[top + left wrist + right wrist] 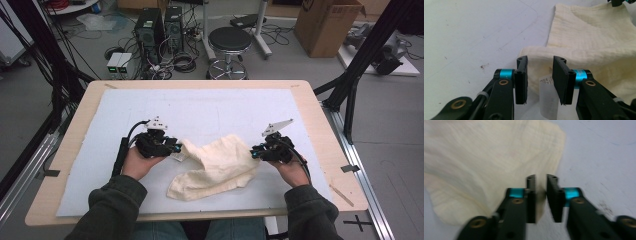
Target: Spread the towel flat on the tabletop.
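Cloth (215, 167) lies rumpled and loosely doubled over on the white mat (210, 107), between the two hands, so the folding looks barely under way, with smoothing and squaring left to do. Left gripper (176, 148) sits low at the cloth's left edge, jaws apart around the care label (548, 96), not pressing. Right gripper (254, 151) hovers at the right edge, jaws slightly parted, gripping nothing.
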